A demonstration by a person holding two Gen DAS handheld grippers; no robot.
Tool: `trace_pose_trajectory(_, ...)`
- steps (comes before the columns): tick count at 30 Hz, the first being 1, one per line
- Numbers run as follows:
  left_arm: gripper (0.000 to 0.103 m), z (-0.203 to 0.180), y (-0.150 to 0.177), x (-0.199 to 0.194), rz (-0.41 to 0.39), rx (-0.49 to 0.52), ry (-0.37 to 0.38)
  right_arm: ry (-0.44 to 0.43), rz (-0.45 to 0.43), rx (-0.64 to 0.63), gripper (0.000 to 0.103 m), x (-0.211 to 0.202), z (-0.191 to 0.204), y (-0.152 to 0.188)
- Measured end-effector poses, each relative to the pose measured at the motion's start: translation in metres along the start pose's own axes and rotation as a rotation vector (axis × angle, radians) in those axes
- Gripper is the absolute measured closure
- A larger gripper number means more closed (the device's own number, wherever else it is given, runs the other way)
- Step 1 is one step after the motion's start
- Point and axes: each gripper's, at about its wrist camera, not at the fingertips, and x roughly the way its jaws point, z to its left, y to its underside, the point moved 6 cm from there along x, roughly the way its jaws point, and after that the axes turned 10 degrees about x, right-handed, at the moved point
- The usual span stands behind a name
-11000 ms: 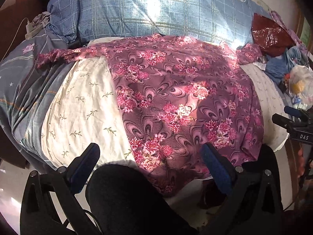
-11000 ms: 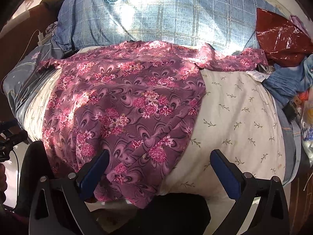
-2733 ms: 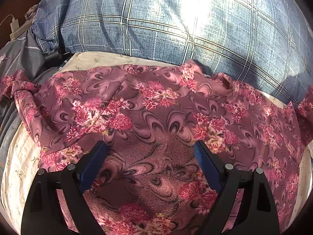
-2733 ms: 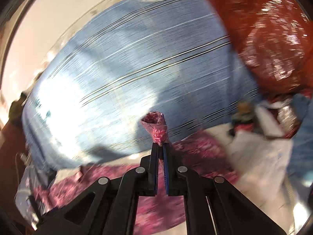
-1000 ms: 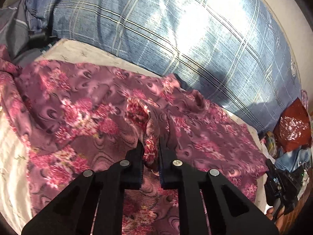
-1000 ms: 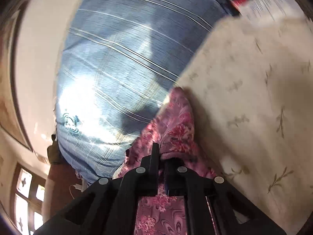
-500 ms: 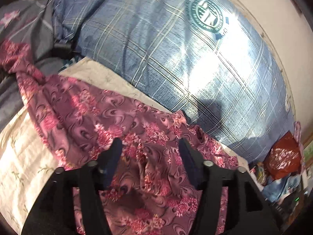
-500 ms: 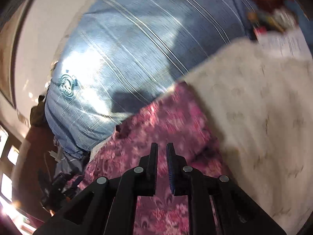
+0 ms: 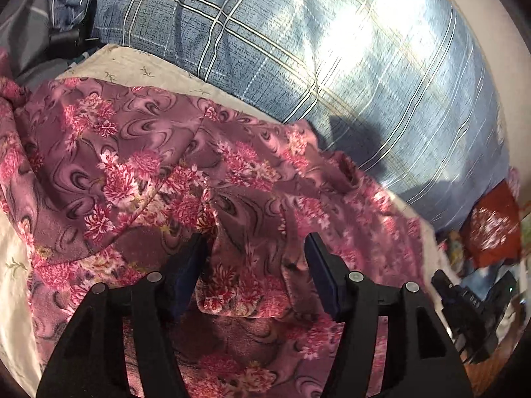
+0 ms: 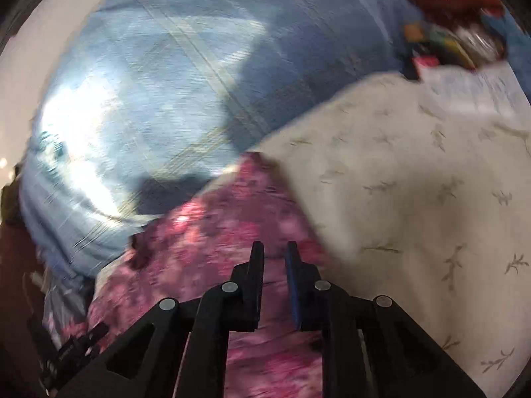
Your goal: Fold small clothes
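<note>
We hold the left gripper [image 9: 255,255] tilted downward over the bed, its jaws standing apart with nothing pressed between the pads. Between and just under them lies the floral garment [image 9: 139,172], a purple-pink piece with a folded-over edge sitting right in the gap and a raised crease running up from the left pad. The cloth spreads outward to both sides of the jaws and on beyond them, rumpled rather than flat. Past its far edge a strip of the cream bedsheet [image 9: 132,69] shows, and beyond that the big blue plaid pillow [image 9: 298,49] fills the view ahead. Far to the right of the jaws we see a red bag [image 9: 491,229] among blurred clutter, and the other gripper's black frame low at that side.

Our right gripper [image 10: 274,252] also points down at a slant, and the view is smeared. Its jaws are opening, a narrow gap between them, with no cloth caught there; the floral garment [image 10: 212,232] lies under and to the left of them. To the right of the jaws the cream bedsheet [image 10: 415,199] lies bare, ahead is the blue plaid pillow [image 10: 166,83], and far up to the right sit a paper sheet [image 10: 471,93] and blurred odds and ends.
</note>
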Motion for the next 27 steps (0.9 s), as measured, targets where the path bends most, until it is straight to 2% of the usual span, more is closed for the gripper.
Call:
trace_pose_trajectory(3, 0.042, 0.002, 0.005, 0.006, 0.029, 0.031, -0.066, -0.057, 0.053, -0.079, 0.068, 0.008, 0.025, 0.022)
trace_pose_trajectory(6, 0.042, -0.004, 0.004, 0.008, 0.032, 0.06, -0.087, -0.003, 0.181, -0.07, 0.068, 0.041, 0.017, 0.052)
trace_pose_trajectory(7, 0.042, -0.003, 0.005, 0.007, 0.031, 0.056, -0.078, -0.014, 0.118, -0.087, 0.069, 0.037, 0.018, 0.054)
trace_pose_trajectory(9, 0.042, 0.001, 0.004, 0.004, 0.037, 0.028, -0.044, 0.026, 0.103, -0.104, 0.068, 0.034, 0.023, 0.058)
trace_pose_trajectory(11, 0.042, 0.007, 0.0, -0.004, 0.031, -0.018, -0.006, -0.033, 0.079, -0.099, 0.067, 0.025, 0.038, 0.059)
trace_pose_trajectory(14, 0.042, 0.019, -0.011, -0.026, -0.004, -0.06, 0.018, -0.109, 0.135, -0.138, 0.064, 0.032, 0.063, 0.075)
trace_pose_trajectory(15, 0.042, 0.024, -0.015, -0.035, -0.015, -0.067, 0.02, -0.108, 0.178, -0.143, 0.058, 0.042, 0.065, 0.083)
trace_pose_trajectory(16, 0.042, 0.032, -0.021, -0.046, -0.033, -0.075, 0.013, -0.095, 0.185, -0.16, 0.057, 0.051, 0.065, 0.091)
trace_pose_trajectory(17, 0.042, 0.046, -0.026, -0.06, -0.062, -0.092, -0.017, -0.107, 0.124, -0.197, 0.057, 0.049, 0.067, 0.093)
trace_pose_trajectory(18, 0.042, 0.063, -0.03, -0.072, -0.089, -0.111, -0.048, -0.107, 0.118, -0.216, 0.053, 0.05, 0.069, 0.096)
trace_pose_trajectory(20, 0.04, 0.1, -0.034, -0.091, -0.12, -0.153, -0.111, -0.106, 0.118, -0.217, 0.052, 0.05, 0.07, 0.095)
trace_pose_trajectory(23, 0.04, 0.175, -0.035, -0.115, -0.135, -0.247, -0.249, -0.138, 0.119, -0.192, 0.052, 0.049, 0.067, 0.095)
trace_pose_trajectory(27, 0.04, 0.267, -0.027, -0.143, -0.155, -0.428, -0.365, -0.151, 0.117, -0.184, 0.052, 0.045, 0.065, 0.094)
